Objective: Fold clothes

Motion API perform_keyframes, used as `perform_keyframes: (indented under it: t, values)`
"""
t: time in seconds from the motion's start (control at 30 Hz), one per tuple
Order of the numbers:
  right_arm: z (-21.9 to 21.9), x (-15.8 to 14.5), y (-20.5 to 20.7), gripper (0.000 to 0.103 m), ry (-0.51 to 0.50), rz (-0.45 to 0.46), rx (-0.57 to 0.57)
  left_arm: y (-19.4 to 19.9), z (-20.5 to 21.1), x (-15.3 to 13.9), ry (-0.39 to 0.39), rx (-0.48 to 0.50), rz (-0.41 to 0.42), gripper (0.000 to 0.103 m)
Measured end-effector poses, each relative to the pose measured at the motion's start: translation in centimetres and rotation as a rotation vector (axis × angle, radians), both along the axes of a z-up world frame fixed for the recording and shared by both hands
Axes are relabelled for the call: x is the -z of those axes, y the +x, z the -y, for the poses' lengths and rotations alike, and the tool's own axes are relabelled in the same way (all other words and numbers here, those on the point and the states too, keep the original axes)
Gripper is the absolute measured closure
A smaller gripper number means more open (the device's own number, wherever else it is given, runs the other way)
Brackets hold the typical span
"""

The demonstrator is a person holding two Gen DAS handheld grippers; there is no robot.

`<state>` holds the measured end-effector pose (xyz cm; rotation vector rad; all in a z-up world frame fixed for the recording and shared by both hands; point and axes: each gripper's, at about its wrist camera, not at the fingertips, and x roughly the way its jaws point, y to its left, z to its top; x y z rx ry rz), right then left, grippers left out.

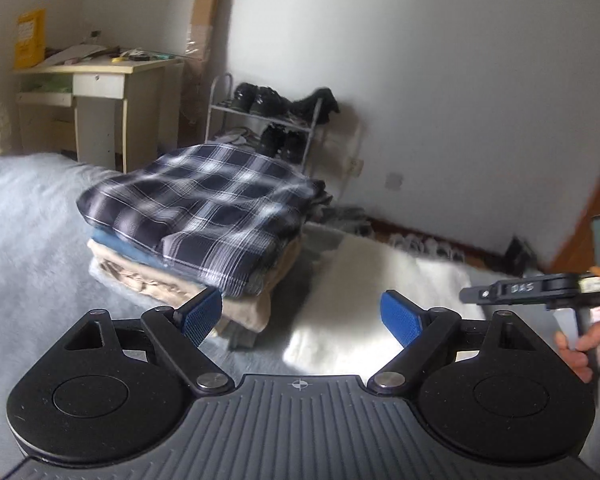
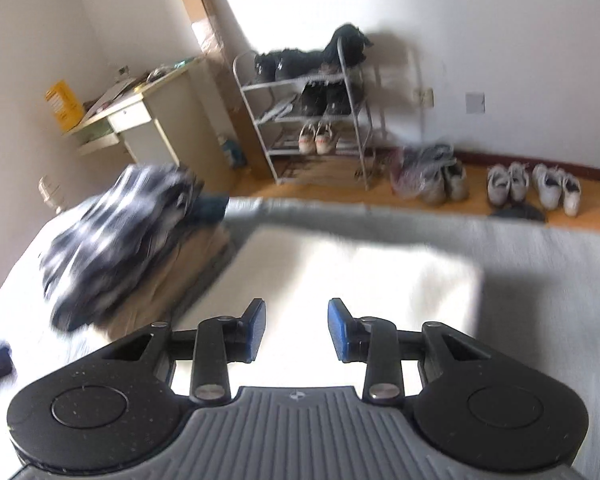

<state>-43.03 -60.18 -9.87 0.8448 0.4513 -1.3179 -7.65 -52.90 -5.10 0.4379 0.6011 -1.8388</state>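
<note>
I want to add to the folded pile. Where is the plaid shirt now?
The plaid shirt tops the folded stack on the bed, left of centre in both wrist views, with the white blanket on its right.

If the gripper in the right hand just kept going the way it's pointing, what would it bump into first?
Most likely the white fluffy blanket spread on the bed. The right gripper points down at it with open, empty jaws, and nothing shows in between. How far off the blanket lies is hard to judge from this view.

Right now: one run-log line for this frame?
stage: between garments | left gripper: open, empty | right gripper: open, empty | plaid shirt: folded atop stack | white garment: flat on bed
</note>
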Motion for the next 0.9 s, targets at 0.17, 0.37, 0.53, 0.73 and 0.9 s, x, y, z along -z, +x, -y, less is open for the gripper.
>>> perform_keyframes:
  t: [0.17, 0.37, 0.53, 0.73, 0.9]
  values:
    - [-0.8, 5.5, -0.9, 0.07, 0.091, -0.048, 0.061, 0.8, -5.0, 0.6, 0.038, -0.021, -0.059, 0.014]
    - [-6.0, 4.0, -0.6, 0.062, 0.054, -0.096, 0.153, -1.0, -11.1, 2.0, 0.052, -0.051, -0.056, 0.012]
    - [-12.1, 2.5, -0.1, 0.044, 0.08, -0.062, 0.14, -2.5, -13.8, 1.2, 0.13, -0.081, -0.068, 0.004]
    - [-18.6, -1.4, 1.1, 0.005, -0.03, -0.134, 0.18, -4.4, -15.4, 0.2, 0.175, -0.132, -0.035, 0.001]
    - [-21.2, -3.5, 2.7, 0.001, -0.089, -0.262, 0.139, -5.8, -17.1, -1.2, 0.142, -0.152, 0.015, 0.0]
